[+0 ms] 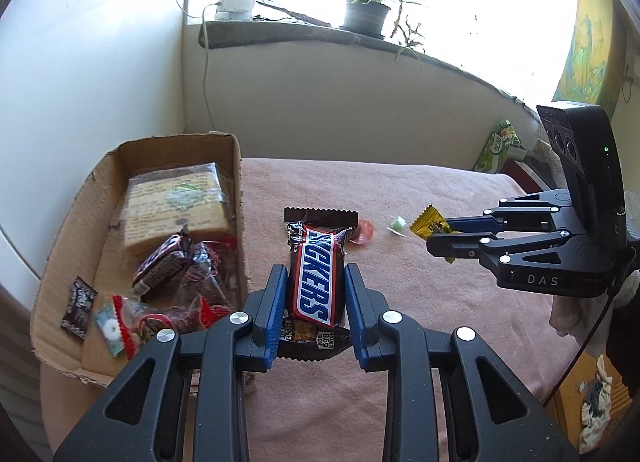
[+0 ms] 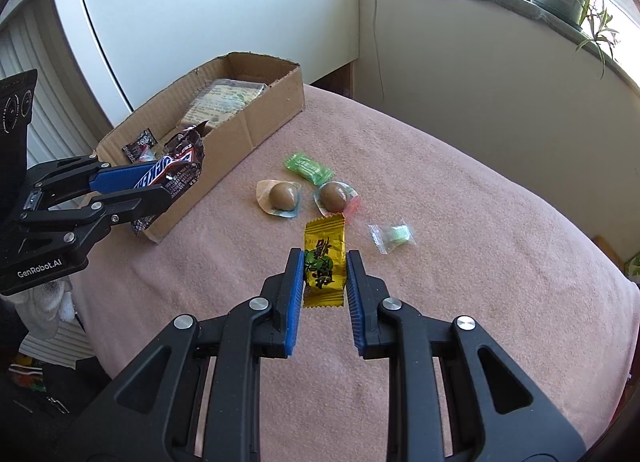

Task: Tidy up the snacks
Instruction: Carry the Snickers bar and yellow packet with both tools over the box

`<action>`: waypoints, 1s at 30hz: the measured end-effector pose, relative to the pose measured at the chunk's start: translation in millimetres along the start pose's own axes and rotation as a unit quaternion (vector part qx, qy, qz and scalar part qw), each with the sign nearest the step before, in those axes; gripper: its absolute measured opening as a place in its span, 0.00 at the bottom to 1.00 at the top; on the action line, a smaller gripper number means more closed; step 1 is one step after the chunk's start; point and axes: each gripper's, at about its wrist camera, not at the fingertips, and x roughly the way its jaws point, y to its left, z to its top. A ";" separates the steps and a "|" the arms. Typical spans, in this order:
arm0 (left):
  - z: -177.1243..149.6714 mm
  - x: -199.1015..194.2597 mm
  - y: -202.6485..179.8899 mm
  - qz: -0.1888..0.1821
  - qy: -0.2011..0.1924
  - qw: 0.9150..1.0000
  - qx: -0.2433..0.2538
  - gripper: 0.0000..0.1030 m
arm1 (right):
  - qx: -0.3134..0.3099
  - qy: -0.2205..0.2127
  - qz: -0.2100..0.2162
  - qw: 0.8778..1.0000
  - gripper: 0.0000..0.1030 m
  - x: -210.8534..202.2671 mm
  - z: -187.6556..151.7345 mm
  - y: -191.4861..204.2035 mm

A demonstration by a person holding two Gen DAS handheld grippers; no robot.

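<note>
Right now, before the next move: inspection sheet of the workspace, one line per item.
Surface: pink blanket covers the worktop.
Job's things: cardboard box at the left, already holding wrapped snacks; Snickers bar; yellow candy packet; two brown candies in clear wrap, a green packet and a clear-wrapped green candy loose on the blanket.
Clutter: nothing seen on the blanket beyond the snacks.
Grippers: left claw shut on the Snickers bar beside the box; right claw around the yellow packet, contact unclear.
Cables: white cord hangs from the windowsill.
Surroundings: potted plant on the sill, bright window.
</note>
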 end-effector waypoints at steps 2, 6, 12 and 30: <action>0.8 -5.6 8.7 0.007 -0.005 1.000 -0.005 0.26 | -0.005 -0.004 0.004 1.000 0.21 -1.7 4.2 8.2; 1.7 -14.9 29.2 0.022 -0.015 1.000 -0.016 0.26 | -0.014 -0.013 0.016 1.000 0.21 -5.5 13.9 25.3; 5.8 -28.0 56.7 0.048 -0.028 0.998 -0.032 0.26 | -0.028 -0.024 0.034 0.999 0.21 -7.3 26.7 51.8; 15.6 -33.4 121.2 0.094 -0.040 0.992 -0.073 0.26 | -0.062 -0.036 0.080 0.994 0.21 6.1 57.9 118.6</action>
